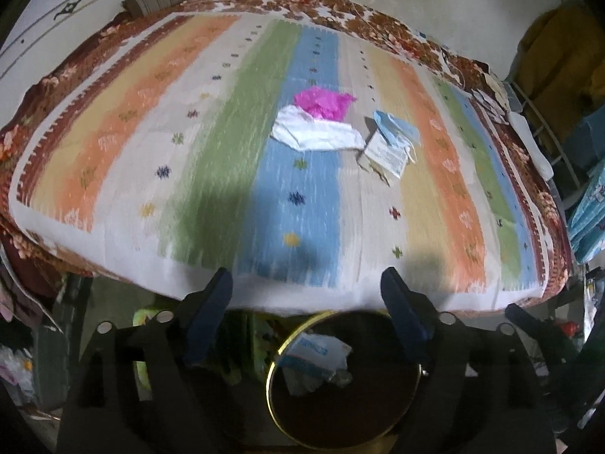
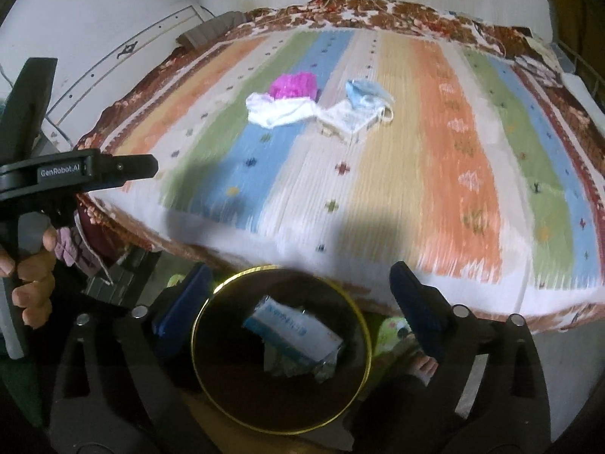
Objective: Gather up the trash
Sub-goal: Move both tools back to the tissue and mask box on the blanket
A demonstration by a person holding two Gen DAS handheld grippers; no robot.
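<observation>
Both tongs hover over gold-rimmed bin (image 2: 281, 352) at bed's near edge — left tongs (image 1: 306, 321) and right tongs (image 2: 298, 302) spread wide, gripping nothing. Blue-white carton (image 2: 293, 331) lies inside bin atop crumpled scraps. On striped bedspread (image 1: 211, 143), mid-bed: pink wrapper (image 1: 323, 103), white tissue (image 1: 315, 132), blue face mask (image 1: 397, 130) — clustered together.

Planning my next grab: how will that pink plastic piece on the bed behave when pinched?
The pink plastic piece looks thin and crumpled, so probably floppy and very light. Its edge overlaps the white wrapper, which might drag along. Likely slippery; pinch a bunched fold.
</observation>
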